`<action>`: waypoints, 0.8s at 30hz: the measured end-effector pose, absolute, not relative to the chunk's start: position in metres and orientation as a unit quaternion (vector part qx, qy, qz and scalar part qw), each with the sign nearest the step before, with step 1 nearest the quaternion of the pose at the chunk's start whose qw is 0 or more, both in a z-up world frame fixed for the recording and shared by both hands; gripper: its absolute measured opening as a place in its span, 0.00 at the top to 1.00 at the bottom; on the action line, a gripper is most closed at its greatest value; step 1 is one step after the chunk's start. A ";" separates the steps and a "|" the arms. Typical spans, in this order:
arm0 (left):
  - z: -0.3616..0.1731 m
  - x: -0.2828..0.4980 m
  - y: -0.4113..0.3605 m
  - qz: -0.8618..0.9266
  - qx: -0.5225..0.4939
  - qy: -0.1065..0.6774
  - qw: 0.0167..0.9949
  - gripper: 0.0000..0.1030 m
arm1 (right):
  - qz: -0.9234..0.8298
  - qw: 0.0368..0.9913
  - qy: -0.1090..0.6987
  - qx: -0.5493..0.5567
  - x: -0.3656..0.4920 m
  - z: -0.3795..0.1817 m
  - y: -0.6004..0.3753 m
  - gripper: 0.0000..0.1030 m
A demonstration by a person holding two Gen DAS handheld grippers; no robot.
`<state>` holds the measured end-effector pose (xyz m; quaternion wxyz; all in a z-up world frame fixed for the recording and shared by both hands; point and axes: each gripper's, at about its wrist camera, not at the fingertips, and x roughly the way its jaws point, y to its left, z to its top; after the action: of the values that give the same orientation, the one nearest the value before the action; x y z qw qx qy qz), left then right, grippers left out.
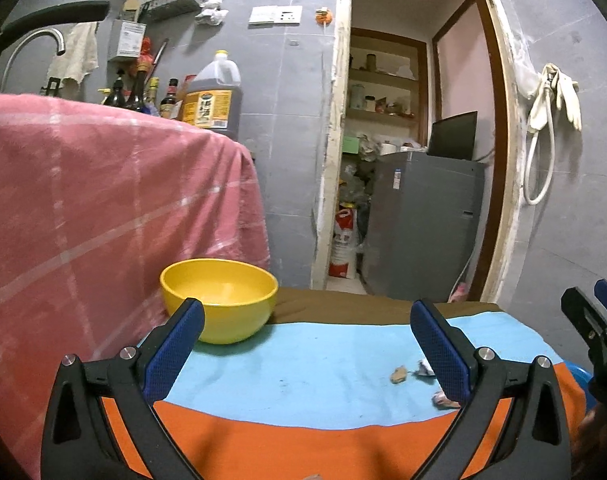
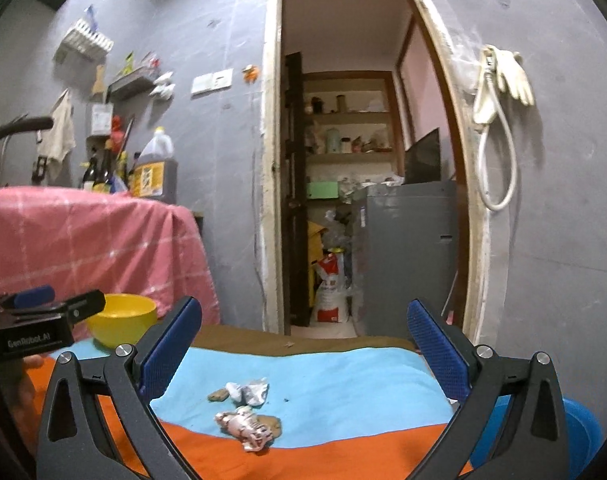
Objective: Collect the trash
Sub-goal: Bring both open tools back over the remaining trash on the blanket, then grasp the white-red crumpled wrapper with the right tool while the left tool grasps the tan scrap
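Note:
A yellow bowl (image 1: 219,300) stands on the far left of the striped table cloth (image 1: 303,364); it also shows in the right wrist view (image 2: 123,320). Trash lies on the cloth: a crumpled silver wrapper (image 2: 250,391), a pink-and-white wrapper (image 2: 245,427) and a small brown scrap (image 2: 218,395). In the left wrist view the brown scrap (image 1: 399,374) and wrapper bits (image 1: 423,368) lie beside the right finger. My left gripper (image 1: 307,352) is open and empty, right of the bowl. My right gripper (image 2: 303,352) is open and empty, above the trash.
A pink checked cloth (image 1: 103,208) covers a raised counter on the left, with bottles (image 1: 211,96) behind it. A doorway (image 2: 363,160) opens beyond the table's far edge, with a grey fridge (image 2: 407,256). A blue basin (image 2: 575,428) sits at the right.

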<state>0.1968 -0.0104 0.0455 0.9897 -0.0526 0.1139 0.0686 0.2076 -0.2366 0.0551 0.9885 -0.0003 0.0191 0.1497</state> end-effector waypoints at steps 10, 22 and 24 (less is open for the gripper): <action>0.035 0.198 0.001 0.071 -0.055 0.129 0.988 0.02 | 0.170 0.981 0.080 -0.053 0.220 0.039 -0.212 0.00; 0.019 0.225 0.007 0.073 -0.071 0.218 0.971 0.02 | 0.174 0.959 0.219 -0.035 0.254 0.015 -0.214 0.00; 0.016 0.230 0.008 0.077 -0.075 0.235 0.966 0.02 | 0.179 0.954 0.239 -0.034 0.258 0.010 -0.213 0.00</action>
<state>0.2297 0.0080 0.0158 0.9661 -0.0751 0.2347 0.0773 0.2583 -0.2127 0.0102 0.9537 -0.0336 0.2393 0.1790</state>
